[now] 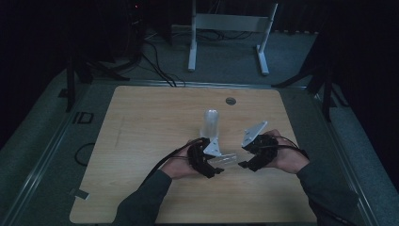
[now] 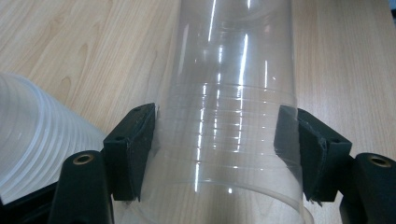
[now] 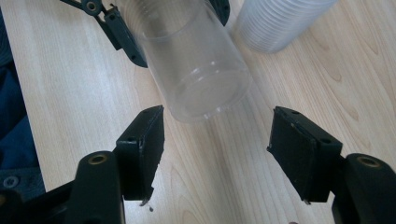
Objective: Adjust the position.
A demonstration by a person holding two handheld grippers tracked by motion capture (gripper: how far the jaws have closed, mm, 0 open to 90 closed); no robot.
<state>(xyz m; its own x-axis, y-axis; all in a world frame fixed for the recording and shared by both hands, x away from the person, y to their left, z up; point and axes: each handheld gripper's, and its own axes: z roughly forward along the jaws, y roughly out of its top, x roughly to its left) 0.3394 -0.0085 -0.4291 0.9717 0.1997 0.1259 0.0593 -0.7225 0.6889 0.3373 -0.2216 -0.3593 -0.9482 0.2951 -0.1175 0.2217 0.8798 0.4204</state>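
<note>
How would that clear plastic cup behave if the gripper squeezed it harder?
The clear cup looks thin-walled, so it would probably flex or buckle. Its glossy sides may slip between the left gripper pads. Being round, it would likely roll if dropped sideways onto the table.

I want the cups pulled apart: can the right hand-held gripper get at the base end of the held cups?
Probably yes: the clear cups' base faces the open right hand-held gripper with bare table between.
</note>
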